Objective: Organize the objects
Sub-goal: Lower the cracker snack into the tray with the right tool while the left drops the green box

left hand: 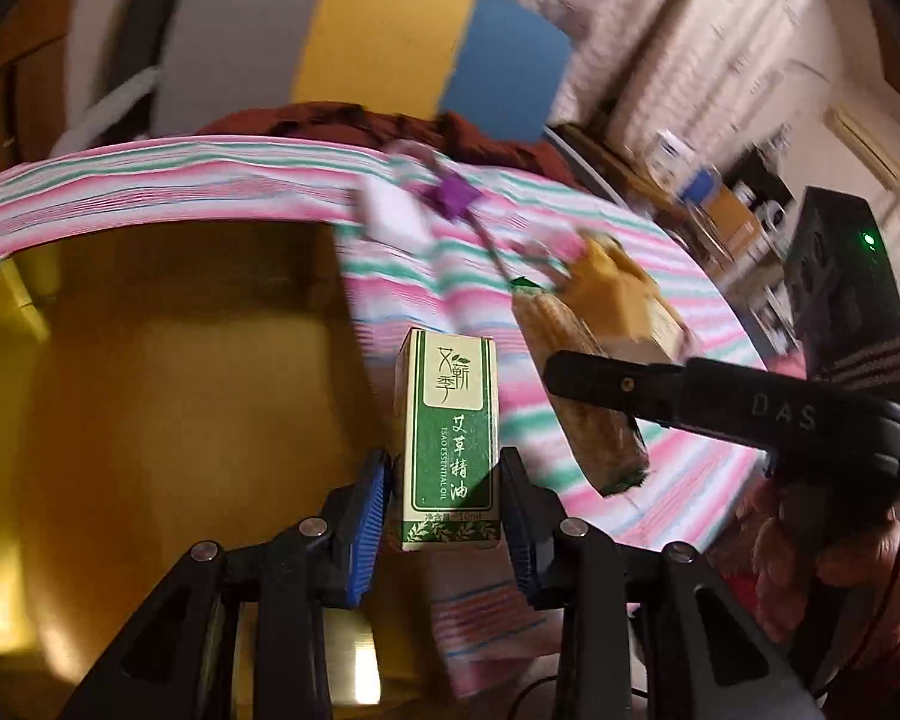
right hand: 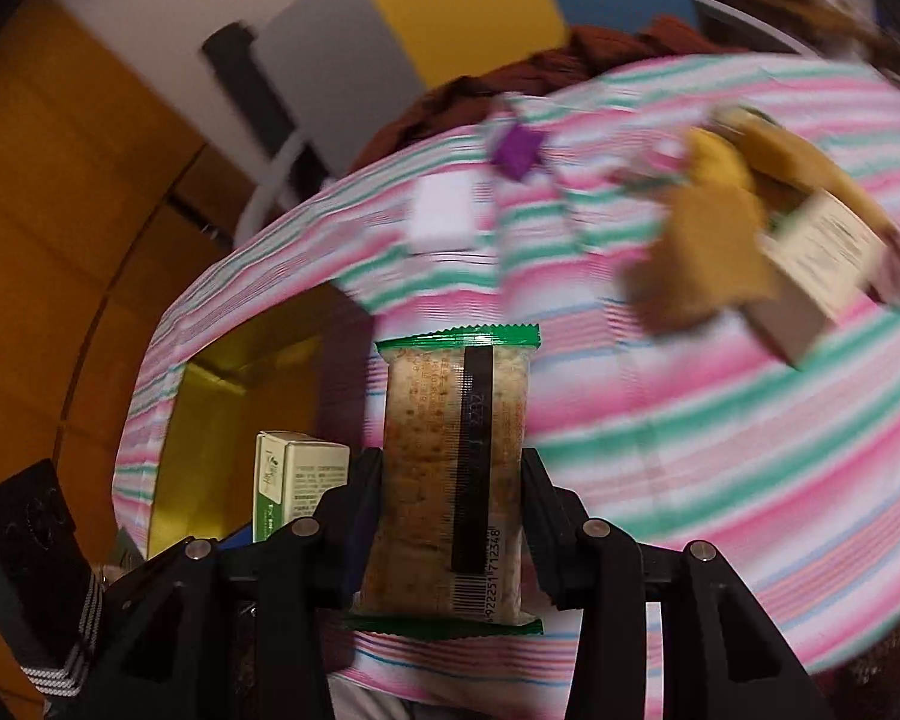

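Note:
My left gripper (left hand: 444,492) is shut on a green-and-cream essential oil box (left hand: 447,438), held upright by the edge of an open yellow box (left hand: 168,372). My right gripper (right hand: 453,516) is shut on a cracker bar in a clear wrapper with green ends (right hand: 453,474), held above the striped cloth. The cracker bar also shows in the left wrist view (left hand: 582,396), with the right gripper (left hand: 624,384) on it. The oil box shows at lower left in the right wrist view (right hand: 297,480), next to the yellow box (right hand: 234,426).
On the pink, green and white striped cloth (right hand: 690,450) lie a white block (right hand: 441,216), a purple piece (right hand: 516,150), a mustard cloth item (right hand: 708,246) and a cream carton (right hand: 816,276). A dark red cloth (left hand: 390,126) lies at the far edge.

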Motion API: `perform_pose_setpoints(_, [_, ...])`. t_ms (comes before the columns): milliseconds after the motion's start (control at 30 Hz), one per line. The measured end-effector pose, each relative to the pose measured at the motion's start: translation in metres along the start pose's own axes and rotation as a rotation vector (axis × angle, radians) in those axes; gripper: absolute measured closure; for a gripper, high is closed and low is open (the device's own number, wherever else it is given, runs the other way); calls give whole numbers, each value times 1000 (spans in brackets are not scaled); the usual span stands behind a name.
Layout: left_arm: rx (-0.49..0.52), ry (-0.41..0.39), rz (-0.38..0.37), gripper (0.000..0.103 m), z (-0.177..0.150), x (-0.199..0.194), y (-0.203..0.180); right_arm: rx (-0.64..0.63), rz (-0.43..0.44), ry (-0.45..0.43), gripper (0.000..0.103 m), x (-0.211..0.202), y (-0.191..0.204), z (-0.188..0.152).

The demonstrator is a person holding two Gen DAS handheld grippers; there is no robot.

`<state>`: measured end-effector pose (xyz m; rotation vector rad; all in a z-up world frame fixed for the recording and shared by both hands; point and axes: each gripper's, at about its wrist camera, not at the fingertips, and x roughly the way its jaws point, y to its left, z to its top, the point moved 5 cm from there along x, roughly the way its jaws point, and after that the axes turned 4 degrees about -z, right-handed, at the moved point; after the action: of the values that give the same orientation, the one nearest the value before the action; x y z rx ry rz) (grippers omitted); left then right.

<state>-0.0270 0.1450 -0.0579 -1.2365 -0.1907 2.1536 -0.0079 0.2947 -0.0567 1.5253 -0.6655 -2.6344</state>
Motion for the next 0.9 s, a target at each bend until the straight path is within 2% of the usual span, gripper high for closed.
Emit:
perform_pose_setpoints(233, [-129, -23, 98, 67, 12, -20, 82, -147, 39, 36, 59, 38, 83, 5])
perform_pose_setpoints(367, [-210, 18, 158, 67, 19, -15, 137, -219, 26, 77, 59, 73, 122, 8])
perform_pose_setpoints(500, [-268, 48, 209, 67, 26, -8, 180, -199, 28, 167, 59, 120, 145, 11])
perform_pose_setpoints(567, [-282, 54, 231, 67, 30, -8, 195, -181, 34, 180, 58, 137, 154, 15])
perform_pose_setpoints(633, [-283, 54, 250, 67, 36, -9, 205, -132, 63, 176, 54, 147, 162, 21])
perform_pose_setpoints(667, [-282, 57, 261, 67, 37, -9, 209, -81, 106, 173, 51, 151, 164, 25])
perform_pose_setpoints(733, [-285, 56, 281, 67, 41, -9, 216, -1, 187, 180, 33, 154, 168, 28])
perform_pose_setpoints(800, [-281, 58, 261, 67, 46, -9, 217, 24, 212, 172, 29, 149, 171, 28])
perform_pose_setpoints(900, [-260, 61, 279, 67, 52, -8, 217, -35, 215, 153, 29, 136, 175, 21])
